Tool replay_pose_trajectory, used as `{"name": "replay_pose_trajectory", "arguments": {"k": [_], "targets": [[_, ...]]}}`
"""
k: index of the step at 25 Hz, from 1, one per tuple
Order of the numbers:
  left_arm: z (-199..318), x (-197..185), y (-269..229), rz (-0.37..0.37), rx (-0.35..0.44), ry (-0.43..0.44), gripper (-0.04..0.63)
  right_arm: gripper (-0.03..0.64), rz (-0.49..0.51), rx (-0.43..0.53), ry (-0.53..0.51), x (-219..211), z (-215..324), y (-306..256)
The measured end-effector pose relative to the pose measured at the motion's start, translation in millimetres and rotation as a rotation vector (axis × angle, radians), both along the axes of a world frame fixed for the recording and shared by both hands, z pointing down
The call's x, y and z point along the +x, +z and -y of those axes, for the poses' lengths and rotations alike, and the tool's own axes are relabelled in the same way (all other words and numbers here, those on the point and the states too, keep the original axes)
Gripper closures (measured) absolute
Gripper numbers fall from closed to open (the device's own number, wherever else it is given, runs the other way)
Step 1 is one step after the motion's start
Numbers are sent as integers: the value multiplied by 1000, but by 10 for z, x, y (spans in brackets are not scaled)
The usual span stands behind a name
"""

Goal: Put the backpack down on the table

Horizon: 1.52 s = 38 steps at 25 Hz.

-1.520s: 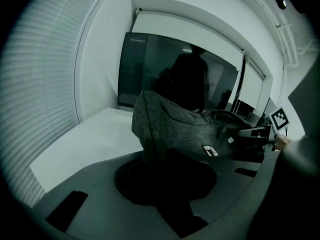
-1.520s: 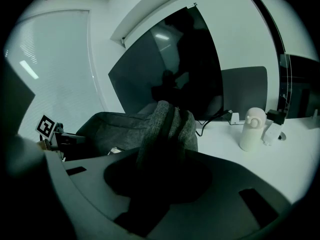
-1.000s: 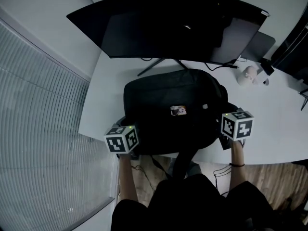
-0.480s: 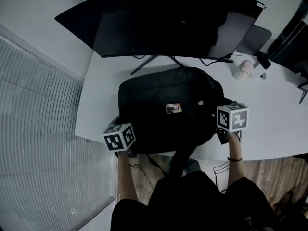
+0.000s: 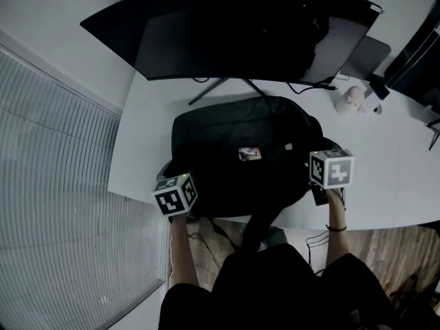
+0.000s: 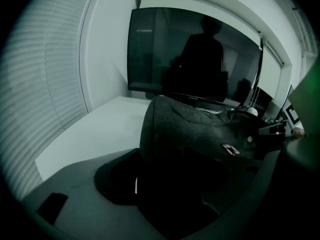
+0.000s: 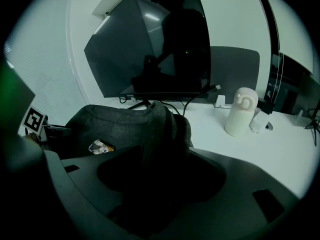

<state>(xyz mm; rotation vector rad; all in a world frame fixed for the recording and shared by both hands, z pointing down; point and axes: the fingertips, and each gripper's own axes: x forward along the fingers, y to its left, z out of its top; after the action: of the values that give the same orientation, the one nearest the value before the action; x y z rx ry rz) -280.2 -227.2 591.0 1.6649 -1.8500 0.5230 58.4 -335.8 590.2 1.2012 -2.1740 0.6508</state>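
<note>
Table (image 5: 144, 115) under backpack (image 5: 240, 150), left tool (image 6: 170, 194) and right tool (image 7: 160, 194) opening around it; strap (image 5: 256, 229) in head view only.

the backpack (image 5: 240, 157) lies on the table (image 5: 144, 143) before me, at its near edge, one strap (image 5: 258, 229) hanging off. the monitor (image 5: 234, 33) stands behind it; the bottle (image 5: 349, 100) stands apart, back right, on the table too.
</note>
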Motion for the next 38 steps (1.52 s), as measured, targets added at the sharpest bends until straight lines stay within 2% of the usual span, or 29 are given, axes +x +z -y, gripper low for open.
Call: {"name": "replay_pose_trajectory", "arguments": {"k": [7,10,15,17,20,21,28,33,38], "targets": [[-33,-52,-221,107,77,-36,324,393,-21,67,61,118,1,-88],[-83,-62,-353,159,130,-44,327,393,-41,137,80,168,6,-222],[-188,-4,-589,193,235,-48,459,406,-21,238,54,108,-29,-524],[-226,27,-668,213,251,-40,507,472,-12,273,35,69,-76,-618],[-267,99,-783,196,280,-17,556,564,21,337,-2,-28,-164,-777],[-280,132,-828,186,294,-6,558,577,33,357,-10,-56,-193,-829],[-422,281,-1108,162,369,43,578,600,140,434,-37,-158,-371,-1131],[-549,330,-1313,144,426,65,579,601,297,491,-64,-177,-513,-1433],[-652,321,-1517,144,487,68,580,603,335,548,-75,-126,-580,-1646]]}}
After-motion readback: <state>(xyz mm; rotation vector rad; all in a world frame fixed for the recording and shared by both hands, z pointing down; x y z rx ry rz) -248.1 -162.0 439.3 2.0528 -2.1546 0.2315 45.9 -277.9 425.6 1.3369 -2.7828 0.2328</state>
